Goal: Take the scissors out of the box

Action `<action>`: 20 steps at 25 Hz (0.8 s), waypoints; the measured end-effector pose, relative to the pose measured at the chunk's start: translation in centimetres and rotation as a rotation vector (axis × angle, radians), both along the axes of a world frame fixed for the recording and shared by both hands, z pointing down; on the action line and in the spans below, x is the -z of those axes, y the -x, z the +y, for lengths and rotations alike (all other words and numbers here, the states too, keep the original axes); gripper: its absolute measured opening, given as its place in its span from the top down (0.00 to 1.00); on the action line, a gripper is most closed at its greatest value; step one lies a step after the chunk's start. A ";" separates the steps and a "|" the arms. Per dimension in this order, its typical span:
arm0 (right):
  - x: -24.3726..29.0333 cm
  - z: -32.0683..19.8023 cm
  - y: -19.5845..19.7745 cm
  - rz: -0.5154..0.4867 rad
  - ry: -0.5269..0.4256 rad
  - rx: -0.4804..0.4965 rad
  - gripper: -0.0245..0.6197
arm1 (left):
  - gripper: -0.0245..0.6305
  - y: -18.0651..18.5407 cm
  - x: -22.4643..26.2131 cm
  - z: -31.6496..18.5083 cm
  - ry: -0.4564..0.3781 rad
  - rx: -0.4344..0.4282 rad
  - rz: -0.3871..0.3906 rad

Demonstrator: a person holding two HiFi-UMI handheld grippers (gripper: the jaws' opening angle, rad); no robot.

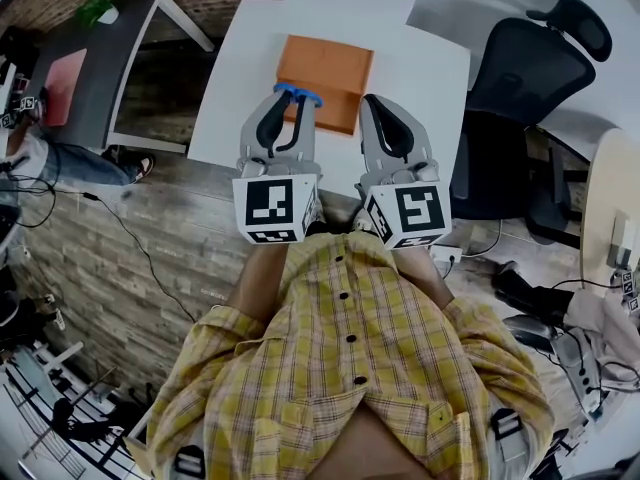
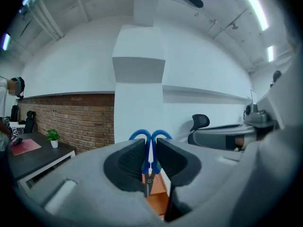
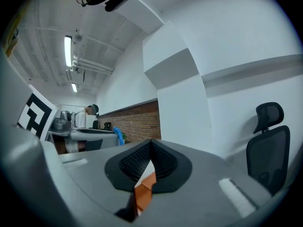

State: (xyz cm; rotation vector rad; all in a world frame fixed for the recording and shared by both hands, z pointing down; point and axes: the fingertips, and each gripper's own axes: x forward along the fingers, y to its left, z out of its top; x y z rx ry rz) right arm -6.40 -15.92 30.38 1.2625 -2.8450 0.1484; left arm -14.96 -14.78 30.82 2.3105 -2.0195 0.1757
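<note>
My left gripper (image 1: 292,96) is shut on a pair of scissors (image 1: 301,96), held above the near edge of the orange box (image 1: 325,73). In the left gripper view the blue handle loops (image 2: 150,137) stick out beyond the pads and the metal blades (image 2: 148,183) run back between them; the gripper (image 2: 150,161) points nearly level. The box (image 2: 157,200) shows below. My right gripper (image 1: 370,103) hovers beside it at the box's near right corner, jaws together with nothing between them. In the right gripper view (image 3: 150,150) the box (image 3: 144,193) lies underneath and the blue handle (image 3: 118,136) shows at left.
The box lies on a white table (image 1: 430,63). A black office chair (image 1: 530,78) stands to the right. A dark desk (image 1: 90,58) with a small plant (image 1: 95,8) is at the left, and cables run over the wooden floor (image 1: 130,238).
</note>
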 end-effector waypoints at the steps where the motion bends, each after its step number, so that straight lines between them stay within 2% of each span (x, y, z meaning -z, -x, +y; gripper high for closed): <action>1: 0.1 0.0 0.0 0.002 -0.003 -0.003 0.97 | 0.84 0.0 0.3 0.2 -0.011 0.003 0.000; 13: 1.2 0.2 0.0 -0.006 -0.018 0.003 0.97 | 0.84 -0.9 2.8 1.0 -0.090 0.013 0.007; 20: 1.4 0.2 -0.1 -0.004 -0.029 0.008 0.97 | 0.84 -1.3 2.8 1.2 -0.102 0.021 0.006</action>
